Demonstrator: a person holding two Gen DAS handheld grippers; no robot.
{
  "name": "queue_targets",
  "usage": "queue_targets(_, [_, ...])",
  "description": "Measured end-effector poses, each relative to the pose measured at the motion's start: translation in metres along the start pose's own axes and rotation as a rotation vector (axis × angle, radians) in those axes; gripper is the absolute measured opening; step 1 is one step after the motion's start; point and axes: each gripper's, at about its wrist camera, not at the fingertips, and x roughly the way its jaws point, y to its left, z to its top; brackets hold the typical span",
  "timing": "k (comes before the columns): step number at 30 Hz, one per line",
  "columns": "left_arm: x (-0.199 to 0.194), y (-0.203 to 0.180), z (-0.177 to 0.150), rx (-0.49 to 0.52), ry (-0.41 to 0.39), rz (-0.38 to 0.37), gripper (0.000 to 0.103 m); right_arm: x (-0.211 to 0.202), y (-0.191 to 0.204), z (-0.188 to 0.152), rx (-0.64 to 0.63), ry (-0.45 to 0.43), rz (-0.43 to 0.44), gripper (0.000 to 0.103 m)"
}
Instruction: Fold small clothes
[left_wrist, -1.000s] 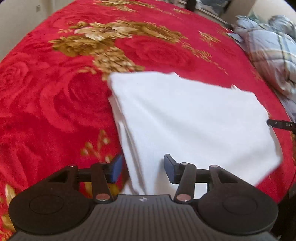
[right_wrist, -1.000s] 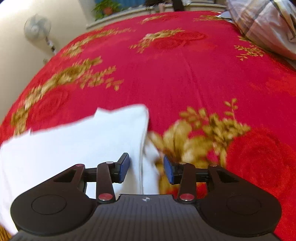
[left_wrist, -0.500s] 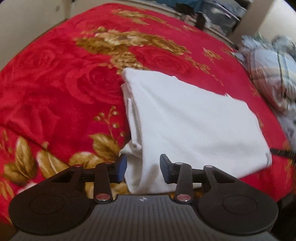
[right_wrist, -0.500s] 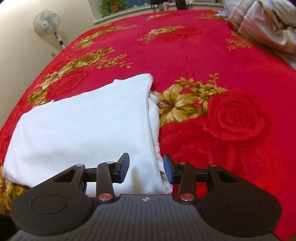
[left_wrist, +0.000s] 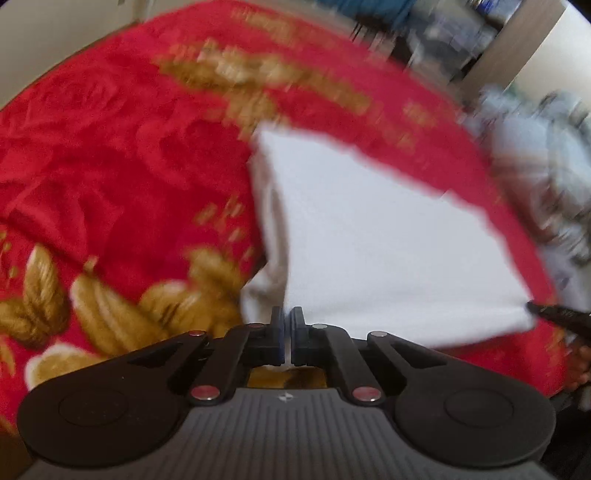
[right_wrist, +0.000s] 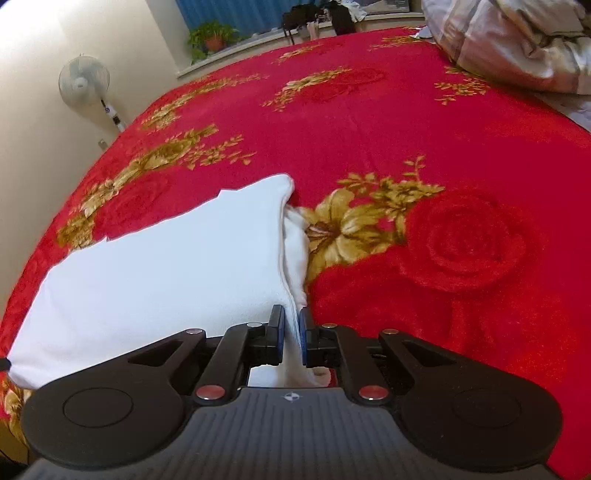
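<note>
A white folded garment (left_wrist: 369, 240) lies on the red flowered blanket (left_wrist: 110, 166). In the blurred left wrist view my left gripper (left_wrist: 287, 332) sits at the garment's near left corner, its jaws closing to a hairline gap with the cloth's edge between them. In the right wrist view the same garment (right_wrist: 166, 280) spreads to the left, loose layers showing along its right edge. My right gripper (right_wrist: 291, 332) is at its near right corner, jaws closing, with white cloth pinched between the blue pads. The right gripper's dark tip (left_wrist: 554, 314) shows at that corner in the left wrist view.
A crumpled plaid duvet (right_wrist: 517, 44) lies at the bed's far right, also blurred in the left wrist view (left_wrist: 535, 166). A standing fan (right_wrist: 84, 83) is by the wall on the left, a potted plant (right_wrist: 212, 37) on the window ledge. Red blanket (right_wrist: 406, 110) stretches beyond the garment.
Both grippers drew back to the garment's near corners and closed from wide open onto the cloth. The left wrist view has become blurred.
</note>
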Motion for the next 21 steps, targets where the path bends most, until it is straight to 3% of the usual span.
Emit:
queue_targets(2, [0.017, -0.003, -0.003, 0.017, 0.08, 0.019, 0.003, 0.018, 0.0, -0.007, -0.02, 0.094, -0.037, 0.009])
queue_targets(4, [0.018, -0.009, -0.001, 0.044, 0.066, 0.04, 0.005, 0.028, 0.002, -0.011, -0.051, 0.139, -0.076, 0.012])
queue_targets(7, [-0.005, -0.024, 0.006, 0.12, -0.079, 0.09, 0.015, 0.014, 0.01, -0.007, -0.091, 0.049, -0.089, 0.014])
queue_targets(8, [-0.014, -0.03, 0.008, 0.148, -0.124, 0.077, 0.024, 0.006, 0.014, -0.006, -0.111, 0.004, -0.092, 0.019])
queue_targets(9, [-0.018, -0.034, 0.009, 0.161, -0.143, 0.039, 0.025, 0.002, 0.016, -0.004, -0.127, -0.023, -0.092, 0.022])
queue_targets(12, [-0.003, -0.041, 0.004, 0.174, -0.049, -0.044, 0.025, 0.006, 0.018, -0.006, -0.143, -0.008, -0.045, 0.025])
queue_targets(15, [0.033, -0.047, -0.008, 0.25, 0.14, 0.082, 0.022, 0.032, 0.019, -0.016, -0.179, 0.133, -0.111, 0.026])
queue_targets(16, [0.036, -0.046, -0.01, 0.264, 0.156, 0.094, 0.022, 0.039, 0.019, -0.02, -0.206, 0.166, -0.153, 0.032])
queue_targets(18, [0.028, -0.047, -0.006, 0.254, 0.12, 0.066, 0.026, 0.038, 0.021, -0.018, -0.211, 0.155, -0.16, 0.035])
queue_targets(21, [0.007, -0.046, 0.005, 0.204, 0.007, 0.02, 0.031, 0.022, 0.028, -0.01, -0.207, 0.054, -0.116, 0.036])
